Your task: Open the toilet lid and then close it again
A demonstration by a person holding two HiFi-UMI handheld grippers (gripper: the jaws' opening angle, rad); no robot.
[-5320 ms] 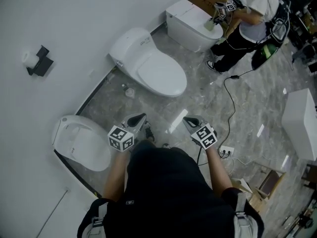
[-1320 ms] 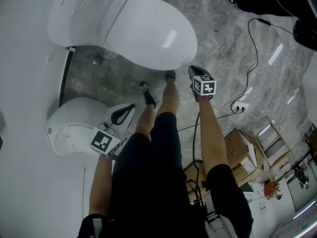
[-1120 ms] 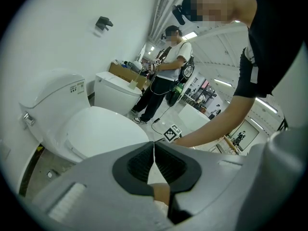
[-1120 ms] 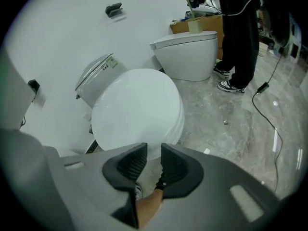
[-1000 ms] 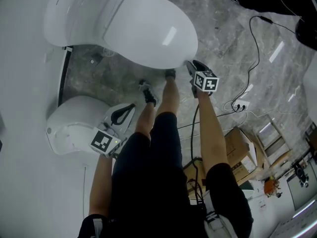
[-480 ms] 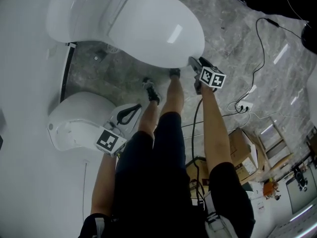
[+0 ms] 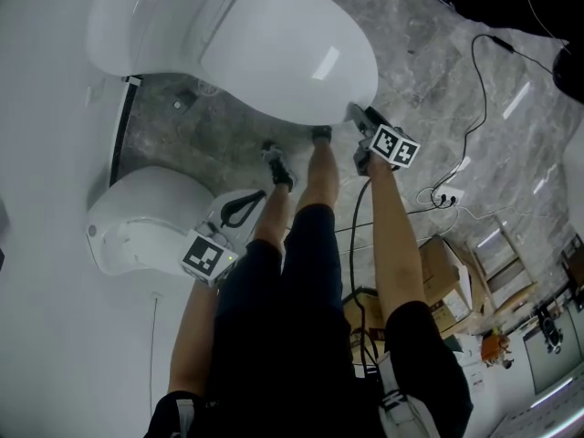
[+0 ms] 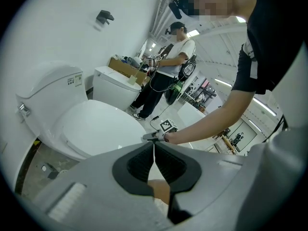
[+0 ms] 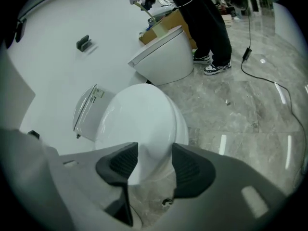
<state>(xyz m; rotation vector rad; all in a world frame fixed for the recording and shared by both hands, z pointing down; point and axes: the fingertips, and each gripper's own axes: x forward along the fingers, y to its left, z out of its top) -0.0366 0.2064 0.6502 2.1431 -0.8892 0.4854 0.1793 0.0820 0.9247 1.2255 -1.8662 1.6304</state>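
- Grey marble floor (image 7: 411, 80) and a white wall (image 7: 36, 108) fill this room, which has more than one toilet in it.
- Far left, a second white toilet (image 7: 137, 226) sits by the wall. The left hand-held gripper (image 8: 154, 148) hangs just beside it. Its jaws are pressed together with nothing in them.
- In the middle is the toilet lid (image 7: 274, 48). It lies flat and shut on its bowl, right in front of the person's feet.
- At the lid's front tip is the right hand-held gripper (image 9: 155, 150). Its jaws have just been opening and now stand wide apart. The lid's front edge sits between them, but the pads do not look like they are squeezing it.
- I think the lid is hard, smooth, shiny plastic. It should be stiff, a bit slippery and not very heavy. It likely swings on a hinge at the back, near the tank.
- To my eye the best place to hold is the front lip, far from the hinge. Pinch it firmly and lift slowly. Lower it gently too, so it does not bang.
- Far right, a black cable (image 7: 474, 117), a power strip (image 7: 444, 192) and a cardboard box (image 7: 438, 272) lie on the floor, well apart from the lid.
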